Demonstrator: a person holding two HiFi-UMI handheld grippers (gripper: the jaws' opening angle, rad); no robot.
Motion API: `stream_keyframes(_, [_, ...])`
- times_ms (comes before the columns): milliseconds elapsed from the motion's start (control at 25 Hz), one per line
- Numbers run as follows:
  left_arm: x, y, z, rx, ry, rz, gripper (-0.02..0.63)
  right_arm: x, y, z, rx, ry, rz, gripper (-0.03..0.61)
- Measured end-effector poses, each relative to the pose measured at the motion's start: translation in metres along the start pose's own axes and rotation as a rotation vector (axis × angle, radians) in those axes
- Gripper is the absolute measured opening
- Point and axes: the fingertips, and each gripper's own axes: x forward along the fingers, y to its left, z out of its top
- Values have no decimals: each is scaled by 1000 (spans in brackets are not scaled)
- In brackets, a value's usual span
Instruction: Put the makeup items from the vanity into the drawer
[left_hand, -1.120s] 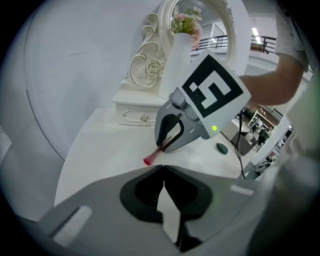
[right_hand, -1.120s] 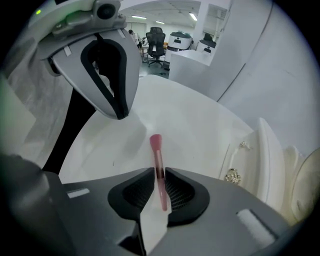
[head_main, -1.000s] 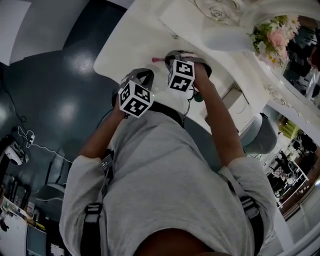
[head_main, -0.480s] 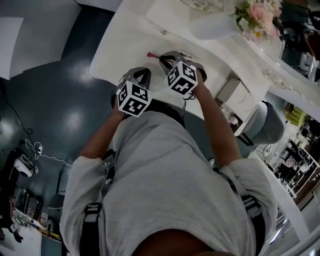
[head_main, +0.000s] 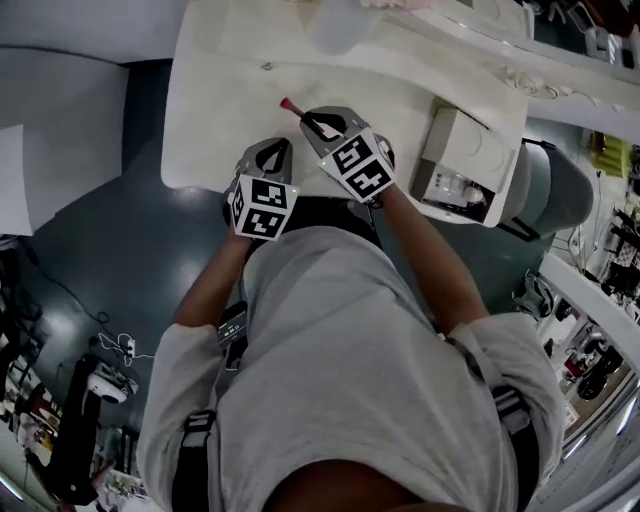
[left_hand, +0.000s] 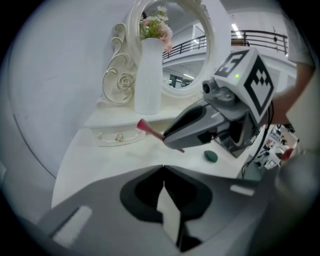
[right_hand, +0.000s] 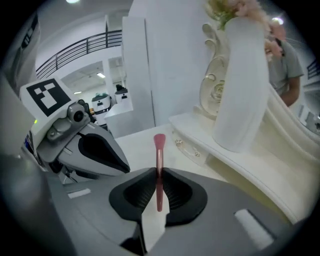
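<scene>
My right gripper (right_hand: 159, 173) is shut on a slim pink makeup brush (right_hand: 159, 150), whose head pokes forward past the jaws. In the head view the brush (head_main: 290, 106) hangs over the white vanity top (head_main: 230, 70), held by the right gripper (head_main: 314, 124). Just left of it, at the vanity's front edge, my left gripper (head_main: 272, 160) is shut with nothing in it; its jaws meet in the left gripper view (left_hand: 163, 171). A small dark green item (left_hand: 211, 156) lies on the vanity beyond. The drawer (head_main: 462, 140) stands open at the right with small items inside.
A tall white vase (left_hand: 148, 80) with flowers stands on the raised shelf before an ornate oval mirror (left_hand: 172, 47). A small closed shelf drawer with a knob (left_hand: 119, 137) sits under the vase. A grey chair (head_main: 550, 195) is right of the vanity. Dark floor lies to the left.
The head view has swung, so the vanity now sits squarer across the top. Both grippers keep together at its front edge, the right one still holding the brush.
</scene>
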Motion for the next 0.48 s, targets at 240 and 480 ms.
stream_keyframes(240, [14,-30,28,32,-21,-21,3,-43,-21,-6,234,-135,-68,46])
stream_keyframes(480, [26,-77,54,121,-25,-110,3,-99,-42,-25,327,-206,-173,46])
